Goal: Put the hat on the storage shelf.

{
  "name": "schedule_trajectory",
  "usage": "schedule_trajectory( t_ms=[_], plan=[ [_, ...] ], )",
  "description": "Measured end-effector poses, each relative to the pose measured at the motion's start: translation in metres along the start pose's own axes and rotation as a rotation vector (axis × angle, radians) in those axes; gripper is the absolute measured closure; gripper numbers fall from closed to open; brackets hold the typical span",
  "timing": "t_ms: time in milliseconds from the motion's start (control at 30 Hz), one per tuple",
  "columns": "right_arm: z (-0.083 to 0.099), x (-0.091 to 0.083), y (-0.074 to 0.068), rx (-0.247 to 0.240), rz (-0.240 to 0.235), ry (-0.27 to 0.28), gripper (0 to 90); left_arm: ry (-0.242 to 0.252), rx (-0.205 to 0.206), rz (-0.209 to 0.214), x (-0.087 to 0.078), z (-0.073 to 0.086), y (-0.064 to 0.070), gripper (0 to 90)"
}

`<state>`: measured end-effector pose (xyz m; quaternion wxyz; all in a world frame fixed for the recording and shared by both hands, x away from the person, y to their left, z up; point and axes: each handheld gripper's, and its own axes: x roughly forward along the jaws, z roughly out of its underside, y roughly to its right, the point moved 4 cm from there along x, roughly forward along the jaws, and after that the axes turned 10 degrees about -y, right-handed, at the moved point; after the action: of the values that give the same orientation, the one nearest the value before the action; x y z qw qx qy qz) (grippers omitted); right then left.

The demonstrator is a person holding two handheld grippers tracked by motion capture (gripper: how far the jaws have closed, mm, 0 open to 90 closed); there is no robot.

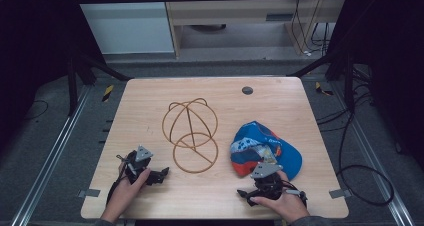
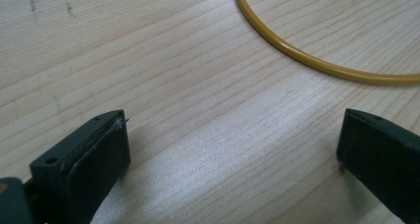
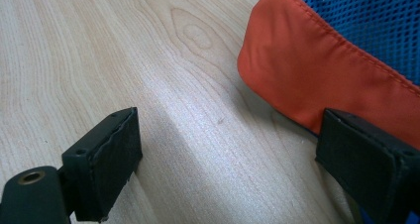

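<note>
Both tools down low on the pale wooden surface [image 1: 150, 101], near the front edge. Left tool [image 1: 161, 174] spread wide, nothing between its black pads [image 2: 94, 159], only bare wood grain there. Right tool [image 1: 243, 192] likewise gaped wide and empty, one pad [image 3: 111, 154] flat over the wood, the other just beside the orange hem.

Lay ahead of the right tool: a crumpled blue mesh cap with an orange brim and band [image 1: 265, 148], resting on the right half of the surface, its orange edge [image 3: 317, 70] turned toward that tool and near touching the far pad. Long axis of the cap ran roughly left to right across the surface, slightly slanted. Stood at the centre: a golden wire hat stand of crossed hoops on a ring base [image 1: 192, 136], its base ring [image 2: 317, 60] curving just ahead and to the right of the left tool, apart from it.

Judged nearer: right hand [image 1: 282, 206] to the cap, left hand [image 1: 125, 191] to the stand. Looked like a short forward reach for the right tool to pinch the orange hem, then a carry leftward toward the hoops. Left tool well placed to steady the ring base. Risk judged: soft fabric slipping or bunching in a shallow pinch.
</note>
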<state>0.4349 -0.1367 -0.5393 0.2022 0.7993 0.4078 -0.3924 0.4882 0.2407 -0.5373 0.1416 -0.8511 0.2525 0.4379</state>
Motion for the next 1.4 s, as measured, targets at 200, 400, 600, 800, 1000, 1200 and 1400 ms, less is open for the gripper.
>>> schedule_trajectory(
  t_ms=[200, 400, 600, 800, 1000, 1200, 1400],
  plan=[
    [0.000, 0.000, 0.000, -0.002, 0.000, -0.001, 10.5, 0.000, -0.001, 0.000, 0.000, 0.000, 0.000, 0.0],
    [0.001, -0.004, 0.003, 0.005, 0.008, -0.030, 11.9, 0.000, -0.002, 0.000, 0.000, 0.000, 0.000, 0.0],
    [-0.002, -0.033, 0.008, 0.037, 0.043, 0.021, 11.4, 0.000, -0.001, -0.001, 0.000, 0.000, 0.000, 0.0],
    [0.001, -0.077, 0.040, 0.040, 0.145, -0.043, 18.0, 0.000, 0.000, 0.000, 0.000, 0.000, 0.000, 0.0],
    [-0.003, -0.099, 0.077, 0.062, 0.175, -0.121, 25.9, 0.000, 0.001, 0.000, 0.000, 0.000, 0.000, 0.0],
    [-0.013, -0.109, 0.096, 0.053, 0.174, -0.193, 34.1, 0.000, 0.001, 0.000, 0.000, 0.000, 0.000, 0.0],
    [-0.028, -0.109, 0.104, 0.018, 0.159, -0.296, 45.2, 0.000, 0.000, 0.000, 0.000, 0.000, 0.000, 0.0]
  ],
)
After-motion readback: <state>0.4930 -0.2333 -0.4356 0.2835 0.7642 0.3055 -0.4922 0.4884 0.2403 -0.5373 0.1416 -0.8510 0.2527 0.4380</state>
